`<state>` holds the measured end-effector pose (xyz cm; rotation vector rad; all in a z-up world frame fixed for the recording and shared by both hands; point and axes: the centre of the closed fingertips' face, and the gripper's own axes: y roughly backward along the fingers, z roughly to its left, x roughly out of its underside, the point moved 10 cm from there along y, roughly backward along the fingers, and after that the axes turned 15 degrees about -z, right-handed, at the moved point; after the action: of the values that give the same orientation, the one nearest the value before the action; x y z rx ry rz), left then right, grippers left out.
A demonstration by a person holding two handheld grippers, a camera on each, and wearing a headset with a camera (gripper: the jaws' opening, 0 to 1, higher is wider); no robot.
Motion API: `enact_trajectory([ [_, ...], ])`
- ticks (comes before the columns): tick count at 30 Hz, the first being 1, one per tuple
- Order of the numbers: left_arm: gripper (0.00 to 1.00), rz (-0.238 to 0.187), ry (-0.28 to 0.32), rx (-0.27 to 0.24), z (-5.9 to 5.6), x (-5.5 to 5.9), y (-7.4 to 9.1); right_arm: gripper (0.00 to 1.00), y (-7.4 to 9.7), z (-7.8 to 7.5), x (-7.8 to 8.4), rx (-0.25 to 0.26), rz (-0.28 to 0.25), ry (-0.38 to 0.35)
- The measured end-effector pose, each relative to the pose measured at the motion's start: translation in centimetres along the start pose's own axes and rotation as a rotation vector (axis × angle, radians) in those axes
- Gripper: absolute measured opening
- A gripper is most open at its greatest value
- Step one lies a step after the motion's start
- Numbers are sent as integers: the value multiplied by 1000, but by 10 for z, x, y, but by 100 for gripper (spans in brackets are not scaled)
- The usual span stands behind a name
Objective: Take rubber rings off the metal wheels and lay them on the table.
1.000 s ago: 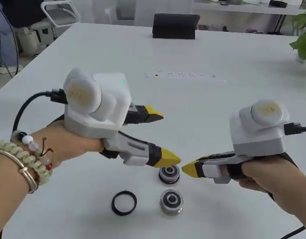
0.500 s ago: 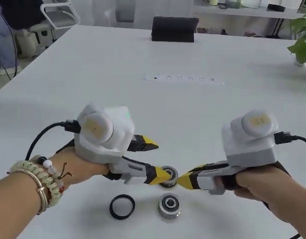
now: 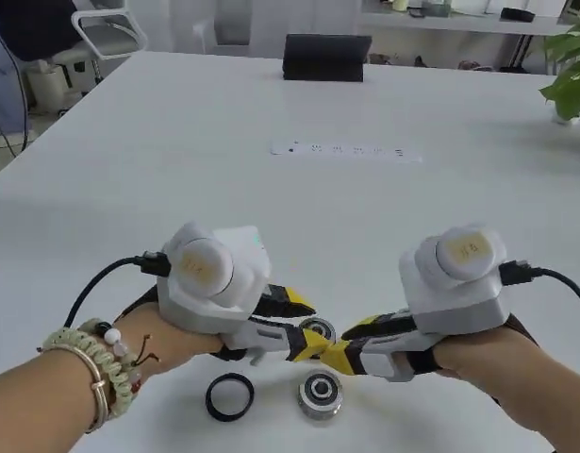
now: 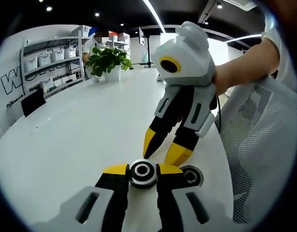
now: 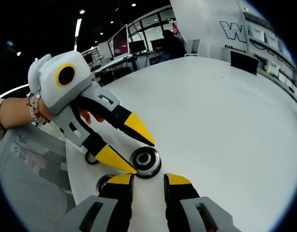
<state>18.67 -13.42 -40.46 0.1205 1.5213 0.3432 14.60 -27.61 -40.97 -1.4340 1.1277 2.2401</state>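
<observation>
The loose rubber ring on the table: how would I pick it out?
On the white table, look near the front edge, below the left gripper clamping the far wheel. The rubber ring lies left of the near wheel; it alone is a thin, empty black hoop without a metal hub.

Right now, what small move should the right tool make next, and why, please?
Probably ease the right tool forward to pinch the black rubber ring: the left tool grips the silver metal wheel, and the right's open jaws sit just short of it.
</observation>
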Motion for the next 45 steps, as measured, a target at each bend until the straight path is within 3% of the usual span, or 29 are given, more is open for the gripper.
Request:
enact_trajectory([
  [12,8,4,32,-15,2,1,1,21,-3,2,1,-9,-2,58],
  [19,8,0,30,-15,3,3,1,18,-5,1,3,-11,-25,74],
  [27,8,3,34,-27,3,2,1,9,-3,1,3,-15,-6,147],
  [29,8,6,35,-30,3,2,2,2,-2,0,2,-10,-15,166],
  [33,8,6,36,-33,2,2,2,0,-1,-1,3,1,-17,164],
  [36,8,7,34,-35,2,1,2,0,-1,-3,4,22,-28,133],
  [39,7,6,34,-36,1,1,2,0,-1,-9,4,81,-34,54],
  [45,7,12,24,-36,0,1,0,0,2,-14,4,103,-65,-96],
])
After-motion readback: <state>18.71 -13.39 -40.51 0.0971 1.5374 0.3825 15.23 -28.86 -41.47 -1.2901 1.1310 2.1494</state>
